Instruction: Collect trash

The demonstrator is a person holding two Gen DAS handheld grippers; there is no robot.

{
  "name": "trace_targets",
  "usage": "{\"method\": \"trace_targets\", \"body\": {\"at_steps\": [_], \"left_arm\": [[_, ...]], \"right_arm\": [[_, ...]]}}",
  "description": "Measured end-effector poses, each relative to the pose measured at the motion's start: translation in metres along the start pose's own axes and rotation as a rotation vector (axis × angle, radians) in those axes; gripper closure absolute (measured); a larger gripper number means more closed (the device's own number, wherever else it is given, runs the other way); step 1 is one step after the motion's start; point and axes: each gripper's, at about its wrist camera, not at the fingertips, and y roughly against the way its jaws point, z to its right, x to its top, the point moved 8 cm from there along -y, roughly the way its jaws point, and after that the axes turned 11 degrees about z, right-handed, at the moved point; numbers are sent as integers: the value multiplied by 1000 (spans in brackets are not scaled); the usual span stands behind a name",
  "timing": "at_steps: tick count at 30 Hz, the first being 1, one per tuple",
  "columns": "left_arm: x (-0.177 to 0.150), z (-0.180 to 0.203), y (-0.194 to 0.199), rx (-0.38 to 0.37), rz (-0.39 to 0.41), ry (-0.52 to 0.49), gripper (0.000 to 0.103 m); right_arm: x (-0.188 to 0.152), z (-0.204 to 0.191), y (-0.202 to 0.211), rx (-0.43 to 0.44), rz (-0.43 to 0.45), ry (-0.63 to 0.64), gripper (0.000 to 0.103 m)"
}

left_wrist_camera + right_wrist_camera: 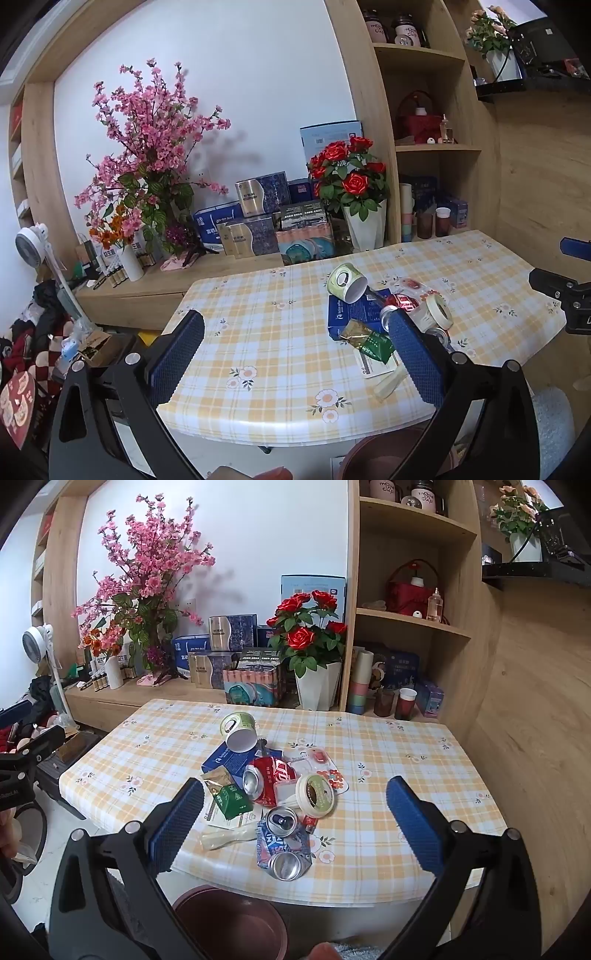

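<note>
A pile of trash lies on the yellow checked table [406, 746]. It holds a green paper cup [240, 731] on its side, a blue box [229, 758], a crushed red can [269, 775], a green and gold packet [227, 795], a white round lid [316, 794] and a crushed blue can [284, 845]. My right gripper [294, 794] hovers open before the pile, holding nothing. My left gripper [295, 319] stands open to the left of the cup [347, 286] and packet [369, 341], also holding nothing. A brown bin [232, 923] sits below the table's near edge.
Behind the table a low wooden ledge carries boxes, a white pot of red roses [317, 686] and a tall pink blossom spray [147, 572]. Shelves with cups [404, 701] rise at the back right. A white fan [31, 247] and clutter stand on the floor at left.
</note>
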Motion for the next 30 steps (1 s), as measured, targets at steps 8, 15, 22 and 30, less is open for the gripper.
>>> {"method": "trace_targets", "body": {"at_steps": [8, 15, 22, 30], "left_arm": [[2, -5, 2, 6, 10, -6, 5], [-2, -12, 4, 7, 8, -6, 5], [-2, -6, 2, 6, 8, -8, 5], [-2, -10, 8, 7, 7, -9, 5]], "right_arm": [[-1, 1, 0, -1, -8, -5, 6], [-5, -2, -2, -3, -10, 1, 6], [-8, -1, -3, -4, -13, -1, 6], [-12, 1, -4, -5, -18, -5, 6]]}}
